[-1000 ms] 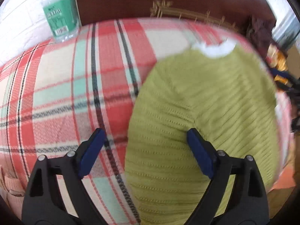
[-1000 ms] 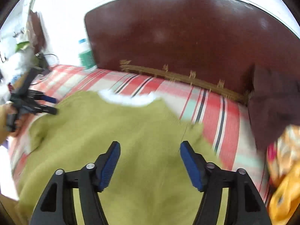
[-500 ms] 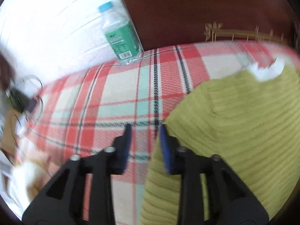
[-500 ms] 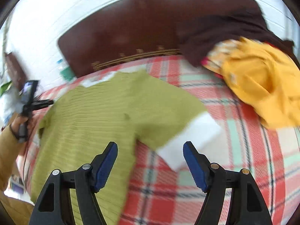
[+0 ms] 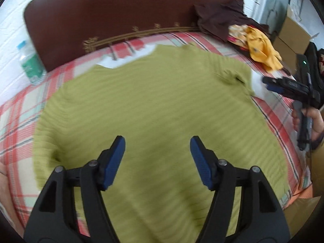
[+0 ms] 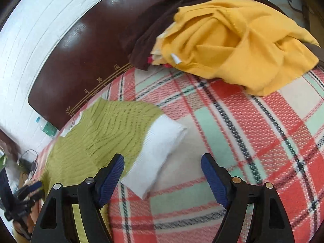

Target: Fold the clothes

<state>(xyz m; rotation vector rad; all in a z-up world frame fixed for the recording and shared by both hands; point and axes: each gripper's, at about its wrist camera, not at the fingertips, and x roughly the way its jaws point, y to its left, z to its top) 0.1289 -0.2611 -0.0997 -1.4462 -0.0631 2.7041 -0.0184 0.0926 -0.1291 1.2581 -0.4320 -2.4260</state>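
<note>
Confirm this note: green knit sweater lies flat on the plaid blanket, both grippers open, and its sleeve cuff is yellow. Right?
Not quite. The sleeve cuff is white, as the right wrist view shows. The rest holds: green knit sweater, plaid blanket, left gripper and right gripper open.

Setting: a home bedroom. A bed with a plaid blanket and a dark wooden headboard at 12 o'clock stands against a white wall. Loose clothes are piled at 1 o'clock; a water bottle stands at 10 o'clock.
</note>
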